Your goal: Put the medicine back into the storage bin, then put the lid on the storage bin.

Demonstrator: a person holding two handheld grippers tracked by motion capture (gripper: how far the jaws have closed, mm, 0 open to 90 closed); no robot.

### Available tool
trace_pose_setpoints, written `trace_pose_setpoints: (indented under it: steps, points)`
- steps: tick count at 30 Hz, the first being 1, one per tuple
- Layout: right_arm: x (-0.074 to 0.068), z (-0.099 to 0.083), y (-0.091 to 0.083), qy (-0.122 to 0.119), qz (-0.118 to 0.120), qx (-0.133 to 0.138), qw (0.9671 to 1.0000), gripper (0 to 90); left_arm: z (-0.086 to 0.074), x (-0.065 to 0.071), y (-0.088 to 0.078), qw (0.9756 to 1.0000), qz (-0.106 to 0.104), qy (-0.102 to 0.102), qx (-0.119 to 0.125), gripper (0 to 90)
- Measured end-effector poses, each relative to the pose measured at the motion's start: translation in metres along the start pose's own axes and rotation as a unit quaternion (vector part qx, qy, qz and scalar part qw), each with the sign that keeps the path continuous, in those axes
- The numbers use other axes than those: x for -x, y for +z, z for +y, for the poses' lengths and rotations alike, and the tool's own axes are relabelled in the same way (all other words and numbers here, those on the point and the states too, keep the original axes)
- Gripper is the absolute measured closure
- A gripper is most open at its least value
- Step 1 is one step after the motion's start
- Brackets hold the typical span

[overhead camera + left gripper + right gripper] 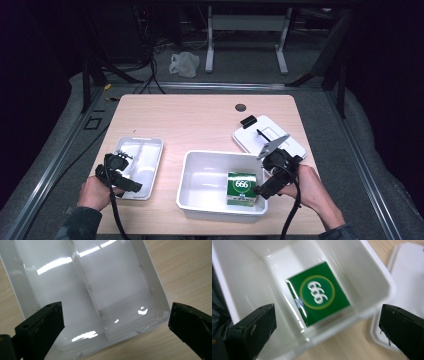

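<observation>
Green box [241,188] marked "666" lying inside the white tub [200,172] on the worktop [195,122], near its right wall; right claw [327,322] wide open above it; left claw [113,322] wide open over the divided tray [150,160]

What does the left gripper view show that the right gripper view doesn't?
The left gripper view shows a shallow white divided tray, with nothing in it, between open jaws. The right gripper view shows a deeper white bin holding a green box marked 666, with a flat white lid beside the bin. Both show two black jaws spread wide, gripping nothing, and the same pale wooden table.
</observation>
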State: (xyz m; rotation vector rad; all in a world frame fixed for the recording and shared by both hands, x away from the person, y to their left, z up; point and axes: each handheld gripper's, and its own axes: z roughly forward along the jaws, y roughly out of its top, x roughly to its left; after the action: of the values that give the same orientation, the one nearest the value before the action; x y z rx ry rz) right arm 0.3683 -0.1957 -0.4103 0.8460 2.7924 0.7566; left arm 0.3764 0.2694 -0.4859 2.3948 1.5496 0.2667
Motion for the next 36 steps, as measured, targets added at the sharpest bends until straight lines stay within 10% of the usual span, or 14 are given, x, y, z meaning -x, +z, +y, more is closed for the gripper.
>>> trace_pose_setpoints:
  steps: [8,16,23,36]
  points:
    - [0.021,-0.049,-0.017,0.108,-0.049,0.052,0.9916,1.3,0.001,-0.006,-0.001,0.9999,0.003,-0.009,0.006,0.1]
    - [0.046,-0.095,-0.010,0.204,-0.100,0.039,0.9732,1.2,0.005,-0.012,0.001,0.9998,0.004,-0.018,0.007,0.2]
    - [0.062,-0.104,-0.001,0.229,-0.108,0.017,0.9672,2.6,0.009,-0.016,0.004,0.9997,0.010,-0.021,0.000,0.6]
    - [0.070,-0.102,0.018,0.225,-0.102,-0.044,0.9680,3.3,0.023,-0.031,0.015,0.9978,0.005,-0.062,-0.021,3.8]
